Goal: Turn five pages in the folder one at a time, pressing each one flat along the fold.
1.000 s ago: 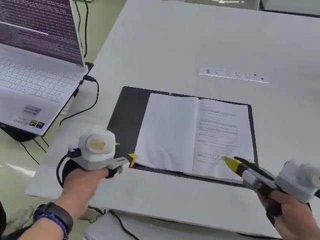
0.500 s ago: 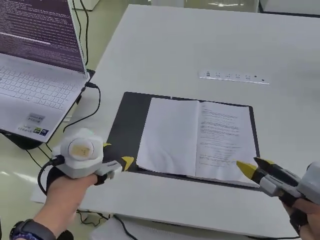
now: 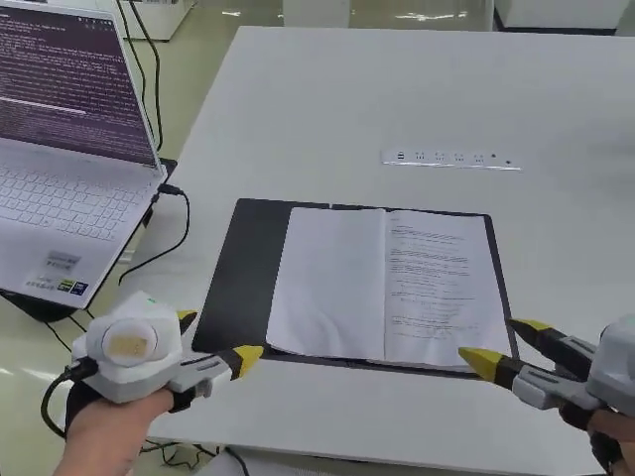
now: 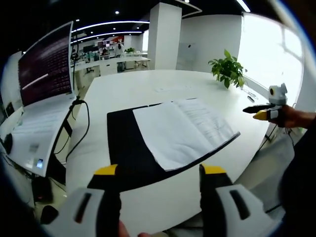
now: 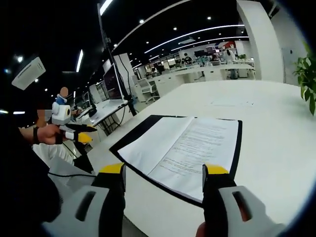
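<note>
**Folder lies open, both claws clear of it**

The folder (image 3: pixel 246 273) lies flat and open on the white worktop (image 3: pixel 347 89), near its front edge. Its cover is black. The pages sit toward the right of the cover, so a bare black strip shows on the left. The left page (image 3: pixel 327 283) is blank white and the right page (image 3: pixel 437 288) carries lines of small print, too fine to read. Both pages lie flat.

The fold (image 3: pixel 384 288) runs straight away from the person, from the near edge toward the far side of the worktop. The opened folder spreads widest from left to right.

The left claw (image 3: pixel 218 337) hovers just off the folder's near left corner, jaws apart and holding nothing. The right claw (image 3: pixel 504 343) hovers at the near right corner, also spread wide and empty. Neither touches the paper.

A laptop (image 3: pixel 60 198) stands open to the left, with a cable (image 3: pixel 174 233) running from it. A socket strip (image 3: pixel 451 159) lies beyond the folder.
</note>
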### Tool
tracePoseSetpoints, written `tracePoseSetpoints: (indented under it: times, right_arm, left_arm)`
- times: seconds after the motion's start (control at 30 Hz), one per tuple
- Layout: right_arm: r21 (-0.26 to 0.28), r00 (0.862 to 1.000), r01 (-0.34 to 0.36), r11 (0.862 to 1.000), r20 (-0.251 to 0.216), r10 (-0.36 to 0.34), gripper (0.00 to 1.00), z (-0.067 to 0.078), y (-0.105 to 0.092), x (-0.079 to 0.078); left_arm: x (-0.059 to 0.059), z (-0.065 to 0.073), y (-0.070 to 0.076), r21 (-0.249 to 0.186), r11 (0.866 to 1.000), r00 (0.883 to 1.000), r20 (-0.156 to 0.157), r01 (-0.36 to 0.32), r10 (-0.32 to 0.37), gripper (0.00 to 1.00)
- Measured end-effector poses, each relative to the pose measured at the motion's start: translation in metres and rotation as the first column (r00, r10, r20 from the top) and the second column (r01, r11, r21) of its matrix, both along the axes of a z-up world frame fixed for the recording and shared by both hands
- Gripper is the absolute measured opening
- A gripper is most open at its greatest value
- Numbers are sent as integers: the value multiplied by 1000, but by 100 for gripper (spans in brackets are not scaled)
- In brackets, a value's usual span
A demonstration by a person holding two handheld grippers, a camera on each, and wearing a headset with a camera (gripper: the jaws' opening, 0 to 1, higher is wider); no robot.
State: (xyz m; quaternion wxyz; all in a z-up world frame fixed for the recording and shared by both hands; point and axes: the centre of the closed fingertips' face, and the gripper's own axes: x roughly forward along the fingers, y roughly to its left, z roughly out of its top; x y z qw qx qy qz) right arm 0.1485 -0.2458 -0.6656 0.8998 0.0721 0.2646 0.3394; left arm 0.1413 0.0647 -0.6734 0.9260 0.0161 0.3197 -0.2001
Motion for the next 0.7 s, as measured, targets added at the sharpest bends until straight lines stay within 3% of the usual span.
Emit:
tracePoseSetpoints:
  times: [0.13, 0.23, 0.47, 0.7]
  right_arm:
    - [-13, 999, -15, 1000, -34, 14, 69, -8, 0, -10]
    - [-21, 999, -13, 1000, -34, 12, 70, -9, -4, -12]
    - [32, 999, 34, 999, -15, -33, 70, 0, -15, -10]
    - [28, 999, 52, 998, -15, -52, 72, -2, -20, -17]
  left_arm:
    - [-2, -4, -2, 13, 1000, 1000, -8, 10, -10, 67]
    - [-2, -3, -5, 6, 1000, 1000, -8, 11, -11, 68]
    - [0, 0, -17, 9, 999, 999, -6, 51, -51, 69]
    - [2, 0, -33, 1, 996, 996, -7, 88, -88, 69]
